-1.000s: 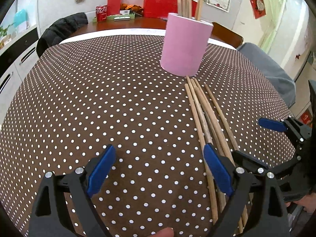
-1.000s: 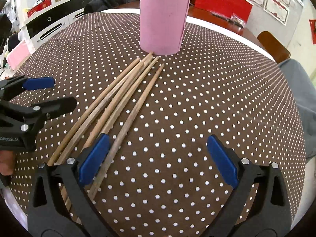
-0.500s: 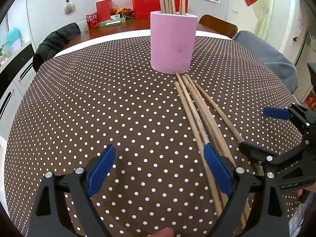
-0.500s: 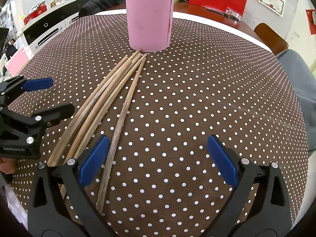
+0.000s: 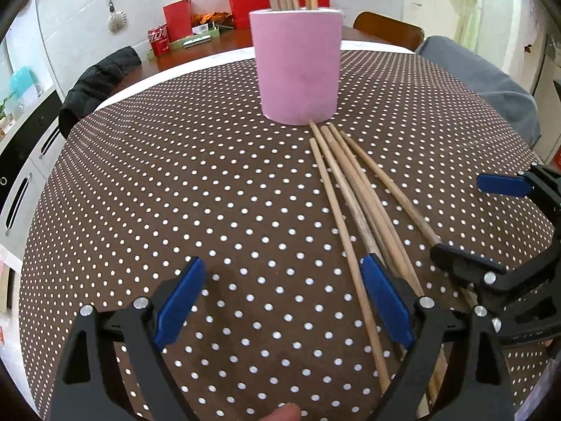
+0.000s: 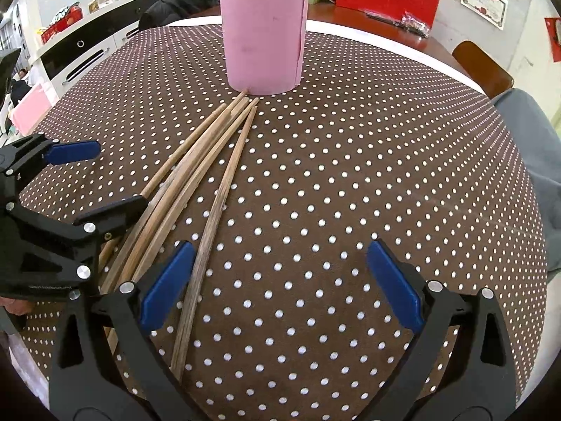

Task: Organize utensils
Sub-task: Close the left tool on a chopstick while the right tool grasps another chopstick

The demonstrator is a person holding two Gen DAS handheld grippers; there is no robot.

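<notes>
A pink cylindrical holder [image 5: 297,66] stands upright on the dotted brown tablecloth, with several wooden chopsticks sticking out of its top; it also shows in the right wrist view [image 6: 263,37]. Several loose wooden chopsticks [image 5: 354,196] lie fanned on the cloth from the holder's base toward me, also in the right wrist view [image 6: 196,175]. My left gripper [image 5: 284,301] is open and empty, its right finger over the chopsticks' near ends. My right gripper [image 6: 277,280] is open and empty, its left finger beside the rightmost chopstick.
The round table's tablecloth [image 5: 175,175] curves away at every side. A black jacket on a chair [image 5: 94,84] is at the far left, a grey-clad person's leg [image 5: 484,77] at the right edge. Red boxes [image 5: 245,0] sit on a desk behind.
Both grippers have moved closer to the holder, which now looms larger and more central. Both stay open and empty. The chopsticks have not moved.
</notes>
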